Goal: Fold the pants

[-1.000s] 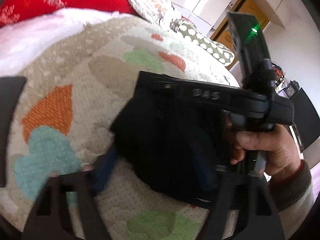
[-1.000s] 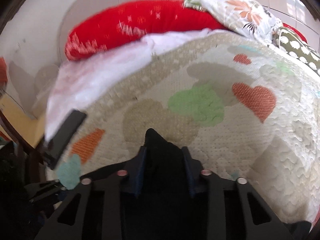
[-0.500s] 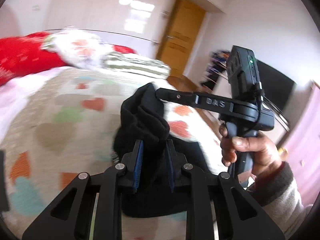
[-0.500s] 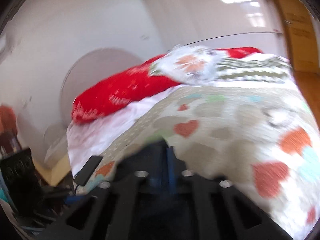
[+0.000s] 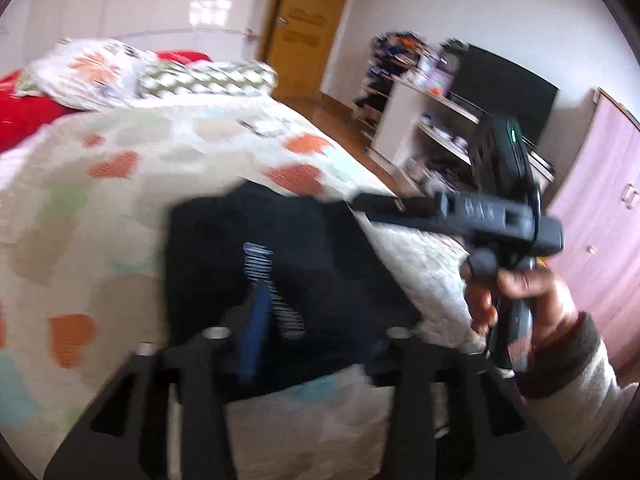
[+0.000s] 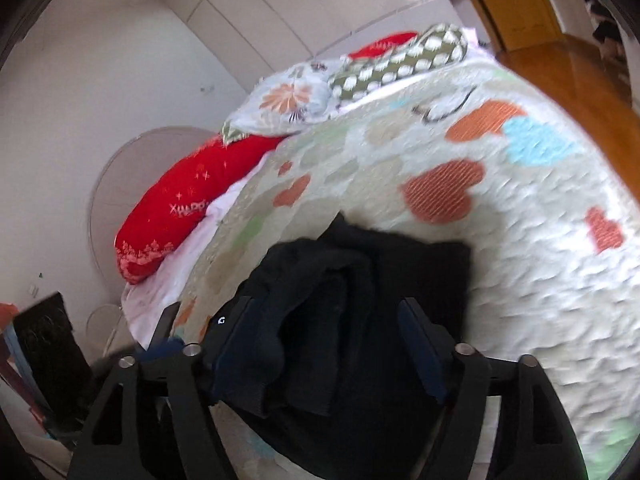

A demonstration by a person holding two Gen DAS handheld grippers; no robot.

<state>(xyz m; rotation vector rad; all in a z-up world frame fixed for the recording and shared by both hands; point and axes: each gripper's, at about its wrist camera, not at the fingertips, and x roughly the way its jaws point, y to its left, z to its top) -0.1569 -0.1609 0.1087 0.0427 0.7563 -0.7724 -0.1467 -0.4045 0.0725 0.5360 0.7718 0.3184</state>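
Note:
The black pants [image 5: 280, 280] lie in a folded bundle on the heart-patterned quilt [image 5: 120, 208]; they also show in the right wrist view [image 6: 360, 300]. My left gripper [image 5: 316, 344] is open, its jaws spread over the near edge of the bundle. My right gripper [image 6: 328, 340] is open, one finger on each side of the folded cloth, nothing pinched. The right gripper's body [image 5: 480, 216] shows in the left wrist view, held at the bundle's right side.
Red bolster [image 6: 192, 196] and patterned pillows [image 6: 360, 76] lie at the head of the bed. A wooden door [image 5: 308, 28], a shelf unit with a TV [image 5: 500, 88] and a pink wardrobe [image 5: 600, 220] stand beyond the bed's far side.
Both grippers were shut on the pants and lifting them; now the bundle lies on the quilt and both sets of jaws have opened. Both cameras have swung.

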